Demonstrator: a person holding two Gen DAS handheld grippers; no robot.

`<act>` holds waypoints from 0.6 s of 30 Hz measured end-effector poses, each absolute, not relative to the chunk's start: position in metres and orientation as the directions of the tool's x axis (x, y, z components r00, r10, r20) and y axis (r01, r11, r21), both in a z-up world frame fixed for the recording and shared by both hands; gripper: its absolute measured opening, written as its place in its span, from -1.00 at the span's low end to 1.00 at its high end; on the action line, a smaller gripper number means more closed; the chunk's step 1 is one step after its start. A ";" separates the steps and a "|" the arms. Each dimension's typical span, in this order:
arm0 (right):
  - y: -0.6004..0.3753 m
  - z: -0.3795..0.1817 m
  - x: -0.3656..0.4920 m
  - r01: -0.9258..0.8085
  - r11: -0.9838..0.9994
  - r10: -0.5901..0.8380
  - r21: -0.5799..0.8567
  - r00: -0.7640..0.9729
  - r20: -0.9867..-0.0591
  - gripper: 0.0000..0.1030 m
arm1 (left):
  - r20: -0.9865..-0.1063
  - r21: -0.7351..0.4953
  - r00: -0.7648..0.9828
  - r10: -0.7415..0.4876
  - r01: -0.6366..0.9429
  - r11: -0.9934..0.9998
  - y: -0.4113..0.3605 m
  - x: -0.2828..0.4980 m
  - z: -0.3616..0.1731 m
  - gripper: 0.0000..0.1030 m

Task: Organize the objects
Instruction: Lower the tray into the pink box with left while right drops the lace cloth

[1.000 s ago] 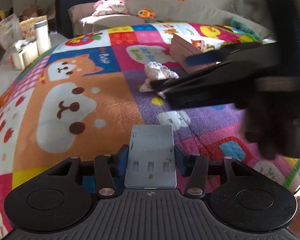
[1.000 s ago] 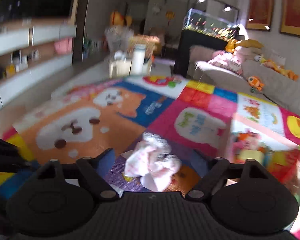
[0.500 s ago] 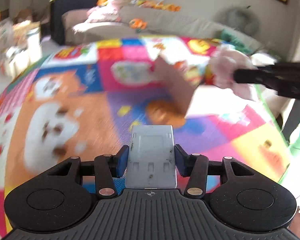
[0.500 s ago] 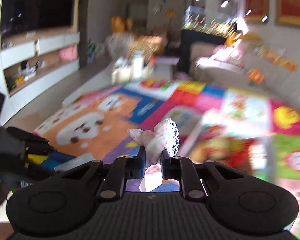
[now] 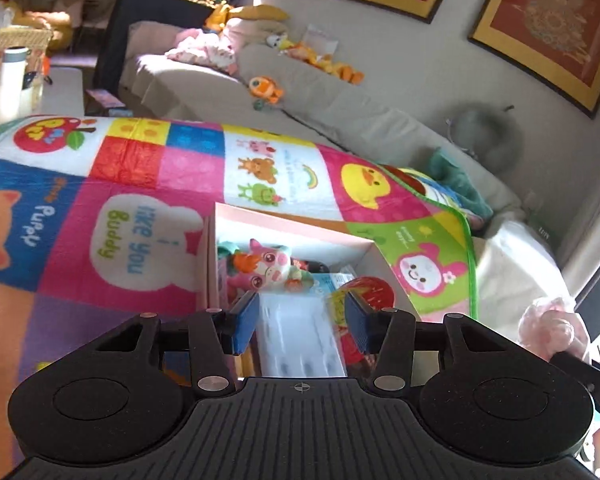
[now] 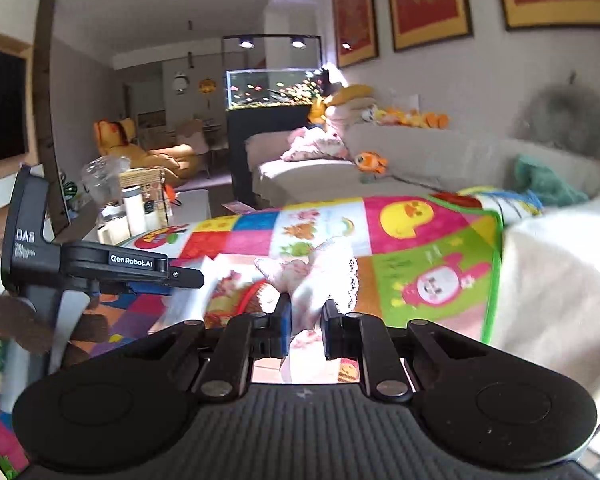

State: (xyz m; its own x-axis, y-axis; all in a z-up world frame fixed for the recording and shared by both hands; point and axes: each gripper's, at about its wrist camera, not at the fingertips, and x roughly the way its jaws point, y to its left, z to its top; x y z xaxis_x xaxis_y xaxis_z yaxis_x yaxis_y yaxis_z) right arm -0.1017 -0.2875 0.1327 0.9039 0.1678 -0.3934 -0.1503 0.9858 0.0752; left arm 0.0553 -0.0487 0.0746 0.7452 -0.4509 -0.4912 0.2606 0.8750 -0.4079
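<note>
A pink open box holding a pink toy figure and other toys lies on the colourful play mat. My left gripper hovers over the box, its blue pads shut on a flat pale grey plate, which looks blurred. In the right wrist view, my right gripper is shut on a pink-white lacy cloth held above the mat beside the box. That cloth also shows at the lower right of the left wrist view. The left gripper appears side-on at the left.
A beige sofa with plush toys runs behind the mat, and a fish tank stands beyond it. A white bottle and cups stand far left. A green cloth and a white blanket lie right of the mat.
My right gripper shut on the lacy cloth and lifted it off the mat. Both grippers swung toward the pink box, and the left one kept its hold on the grey plate.
</note>
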 end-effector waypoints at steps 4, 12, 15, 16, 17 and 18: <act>-0.303 0.127 -0.083 -0.134 0.983 0.176 0.128 0.891 -0.419 -0.72 | -0.475 -0.428 0.755 -0.452 0.250 0.868 -0.034 0.054 0.070 0.00; -0.294 0.130 0.018 -0.170 0.956 0.272 0.241 0.823 -0.499 -0.72 | -0.476 -0.266 0.708 -0.521 0.449 0.853 -0.038 0.014 0.068 0.00; -0.277 0.121 0.073 -0.158 0.953 0.282 0.259 0.779 -0.560 -0.72 | -0.499 -0.175 0.716 -0.489 0.469 0.866 -0.049 0.011 0.064 -0.01; -0.271 0.115 0.091 -0.153 0.950 0.289 0.271 0.756 -0.587 -0.72 | -0.504 -0.155 0.722 -0.475 0.465 0.872 -0.050 0.012 0.062 -0.02; -0.266 0.107 0.107 -0.145 0.946 0.300 0.288 0.729 -0.616 -0.72 | -0.508 -0.141 0.726 -0.463 0.460 0.877 -0.050 0.014 0.060 -0.08; -0.262 0.097 0.122 -0.131 0.943 0.307 0.306 0.694 -0.651 -0.72 | -0.511 -0.140 0.726 -0.461 0.459 0.877 -0.049 0.017 0.058 -0.16</act>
